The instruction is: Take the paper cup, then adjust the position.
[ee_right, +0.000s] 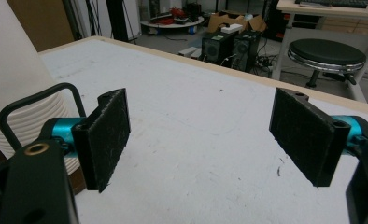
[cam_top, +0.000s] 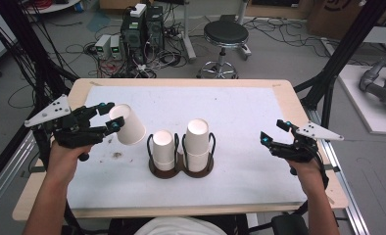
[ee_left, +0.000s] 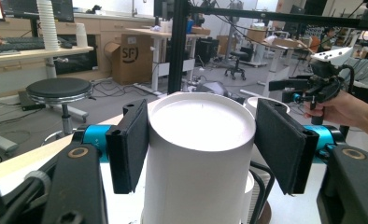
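Observation:
A white paper cup [cam_top: 128, 126] hangs tilted above the left of the table, with my left gripper [cam_top: 110, 116] shut on its narrower end. In the left gripper view the cup [ee_left: 198, 177] sits between both black pads [ee_left: 128, 144]. Two stacks of white cups, the left stack [cam_top: 163, 149] and the taller right stack [cam_top: 197, 143], stand in a dark two-place holder [cam_top: 154, 171] with black wire loops at mid-table. My right gripper [cam_top: 273, 130] hovers open to the right of the holder, with nothing between its pads [ee_right: 105, 135]. The cup stack [ee_right: 14, 93] and a wire loop [ee_right: 37, 100] show at its left.
The white mat [cam_top: 240, 112] covers a wooden table [cam_top: 299, 105]. Beyond the far edge stand a black stool [cam_top: 225, 34], computer boxes [cam_top: 142, 27] and floor cables. Black frame posts [cam_top: 343, 54] rise at both sides. A small dark smudge [cam_top: 116, 155] marks the mat under the held cup.

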Motion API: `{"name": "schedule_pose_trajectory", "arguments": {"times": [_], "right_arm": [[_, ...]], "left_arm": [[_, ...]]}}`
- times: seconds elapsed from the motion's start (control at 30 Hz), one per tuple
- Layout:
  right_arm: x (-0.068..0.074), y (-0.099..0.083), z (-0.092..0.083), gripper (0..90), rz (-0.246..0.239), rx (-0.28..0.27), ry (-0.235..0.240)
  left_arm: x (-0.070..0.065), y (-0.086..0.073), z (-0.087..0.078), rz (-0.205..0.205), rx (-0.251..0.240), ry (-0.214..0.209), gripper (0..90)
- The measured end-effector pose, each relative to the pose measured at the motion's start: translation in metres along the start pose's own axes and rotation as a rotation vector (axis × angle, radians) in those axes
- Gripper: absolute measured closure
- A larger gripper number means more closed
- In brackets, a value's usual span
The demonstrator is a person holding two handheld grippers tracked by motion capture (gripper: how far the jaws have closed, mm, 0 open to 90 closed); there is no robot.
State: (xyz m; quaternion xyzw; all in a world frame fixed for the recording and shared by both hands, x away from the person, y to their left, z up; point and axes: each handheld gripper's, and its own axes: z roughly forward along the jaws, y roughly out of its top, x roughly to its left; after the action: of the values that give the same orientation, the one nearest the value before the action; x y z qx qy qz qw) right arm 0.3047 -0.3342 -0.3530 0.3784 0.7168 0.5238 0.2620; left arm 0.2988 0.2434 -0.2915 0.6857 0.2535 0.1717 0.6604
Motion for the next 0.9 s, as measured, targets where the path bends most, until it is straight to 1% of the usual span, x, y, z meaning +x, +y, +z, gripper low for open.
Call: {"name": "schedule_pose_trajectory", "arguments": {"times": [0.07,0.3,0.43,0.6,0.67,0.73,0.9], "right_arm": [[0.000,-0.001,0.000,20.9,0.001,0.004,0.002],[0.000,0.001,0.000,20.9,0.008,-0.007,0.006],[0.001,0.001,0.000,21.0,0.004,-0.004,0.012],[0.003,0.000,0.003,21.0,0.001,0.006,0.029],[0.005,0.001,0.003,21.0,0.003,0.006,0.041],[0.008,0.002,0.004,21.0,0.002,0.006,0.063],[0.017,0.006,0.004,21.1,-0.021,0.002,0.148]], "left_arm": [[-0.001,0.000,0.000,-0.001,0.001,0.002,36.6],[0.000,0.000,-0.001,-0.001,-0.002,0.005,36.6],[0.000,0.000,0.000,-0.007,-0.003,0.005,36.6],[-0.003,0.001,0.002,-0.001,0.000,-0.011,36.6],[-0.005,0.002,0.004,0.001,0.002,-0.025,36.6],[-0.008,0.003,0.007,0.003,0.004,-0.041,36.6],[-0.018,0.008,0.011,0.007,0.000,-0.085,36.7]]}}
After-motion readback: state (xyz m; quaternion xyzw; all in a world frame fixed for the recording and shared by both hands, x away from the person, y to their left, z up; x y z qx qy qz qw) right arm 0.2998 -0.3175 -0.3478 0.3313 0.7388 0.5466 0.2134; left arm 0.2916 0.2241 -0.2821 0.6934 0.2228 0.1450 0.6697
